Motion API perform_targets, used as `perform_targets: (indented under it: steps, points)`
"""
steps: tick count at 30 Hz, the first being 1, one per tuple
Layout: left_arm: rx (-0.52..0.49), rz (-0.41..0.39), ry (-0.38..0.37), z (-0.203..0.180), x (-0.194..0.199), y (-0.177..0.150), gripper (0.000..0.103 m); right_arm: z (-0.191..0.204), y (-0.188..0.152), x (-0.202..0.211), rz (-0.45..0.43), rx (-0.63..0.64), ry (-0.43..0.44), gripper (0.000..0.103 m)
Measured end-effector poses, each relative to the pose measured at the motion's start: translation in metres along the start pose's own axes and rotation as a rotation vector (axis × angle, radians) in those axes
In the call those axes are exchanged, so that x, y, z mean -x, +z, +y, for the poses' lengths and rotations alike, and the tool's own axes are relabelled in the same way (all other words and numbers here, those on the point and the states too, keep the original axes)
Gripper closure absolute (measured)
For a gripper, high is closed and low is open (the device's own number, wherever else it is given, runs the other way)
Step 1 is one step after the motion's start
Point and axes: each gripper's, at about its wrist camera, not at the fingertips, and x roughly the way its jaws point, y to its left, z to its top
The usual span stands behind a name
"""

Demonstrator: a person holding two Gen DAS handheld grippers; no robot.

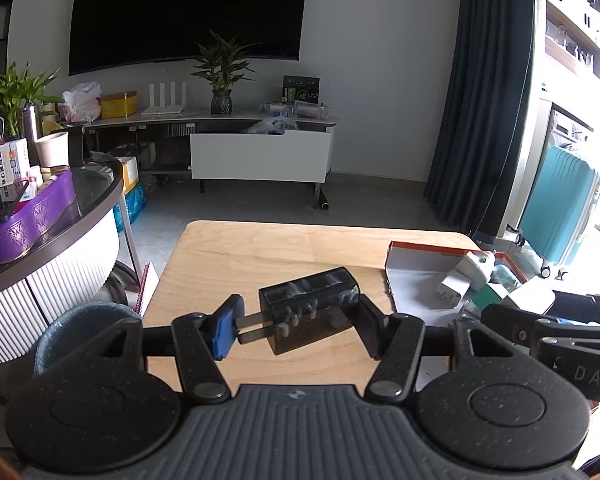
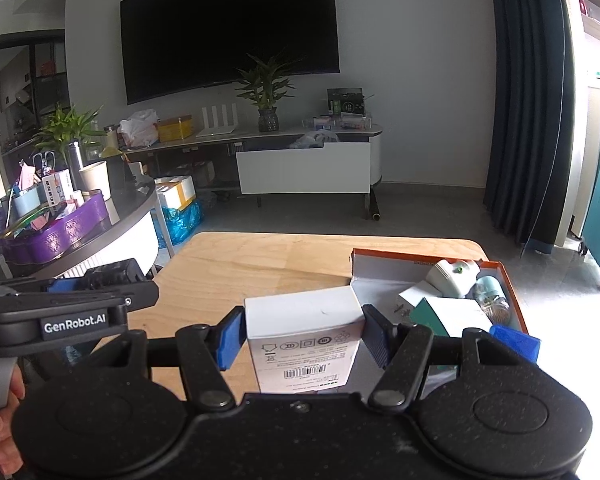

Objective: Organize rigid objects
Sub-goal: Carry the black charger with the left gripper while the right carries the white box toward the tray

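While both hands are loaded above the wooden table (image 1: 236,256), the step in hand appears to be carrying each item to the orange-rimmed tray (image 2: 420,258) at the table's far right, so the approach should be planned around that tray's crowding. It already holds a white adapter (image 2: 452,274), a teal-and-white box (image 2: 448,312), a small clear bottle (image 2: 490,292) and a blue piece (image 2: 516,342), which leaves free floor mainly along its near-left corner. The right gripper (image 2: 304,340) is clamped on a white carton (image 2: 304,332), pads flat on its two side faces, a secure hold; being the bulkier item, it probably ought to go in first, set down upright in that open corner. The left gripper (image 1: 296,320) grasps a black charger (image 1: 310,308) less comfortably: the blue pad (image 1: 224,330) bears on the tips of the metal prongs (image 1: 252,328) while the other finger presses the body's far end. That lengthwise pinch could pivot, so it should travel level and slowly, be lowered until the body rests, and only then be let go.
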Motion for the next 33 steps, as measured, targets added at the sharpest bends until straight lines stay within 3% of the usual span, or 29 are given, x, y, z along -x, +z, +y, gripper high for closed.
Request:
perform_targets:
  steps: [33]
  points:
    - [-0.038, 0.015, -0.048, -0.018, -0.005, -0.003, 0.043, -0.020, -0.005, 0.013, -0.009, -0.032, -0.033, 0.029]
